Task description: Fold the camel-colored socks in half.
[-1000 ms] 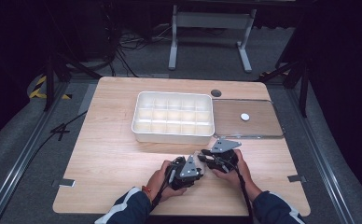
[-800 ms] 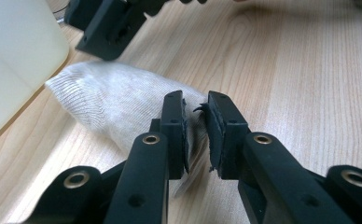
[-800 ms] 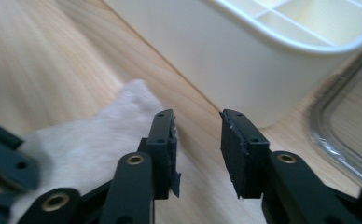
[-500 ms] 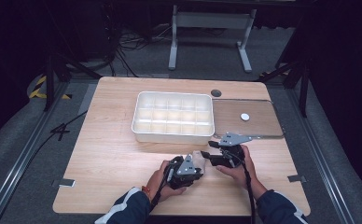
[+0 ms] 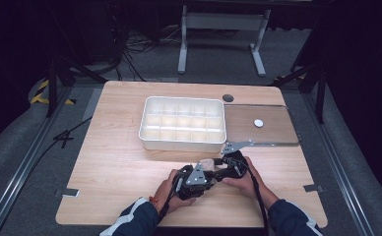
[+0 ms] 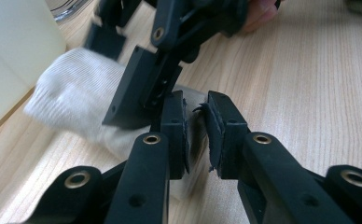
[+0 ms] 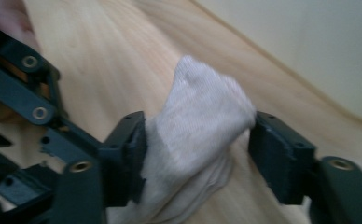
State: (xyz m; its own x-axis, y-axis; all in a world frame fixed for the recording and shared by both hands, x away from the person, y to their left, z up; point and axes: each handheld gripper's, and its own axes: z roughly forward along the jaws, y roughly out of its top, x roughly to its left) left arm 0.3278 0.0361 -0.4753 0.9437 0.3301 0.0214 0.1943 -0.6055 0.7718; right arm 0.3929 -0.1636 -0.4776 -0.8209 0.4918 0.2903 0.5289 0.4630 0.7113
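2 hand-held grippers met over a white sock [image 5: 207, 164] on the bench [image 5: 115, 162] just in front of the compartment tray [image 5: 182, 123] in the high view, the cloth a pale patch there. The left gripper view showed the left hand-held gripper [image 6: 195, 128] pinching the sock's edge. The right gripper view showed the right hand-held gripper [image 7: 198, 149] with jaws just opened, spread around the bunched sock; one pad touched it, the other stood clear.

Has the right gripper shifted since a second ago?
Yes. The right gripper has slid rightward along the near edge of the tray, its jaws opening around the sock.
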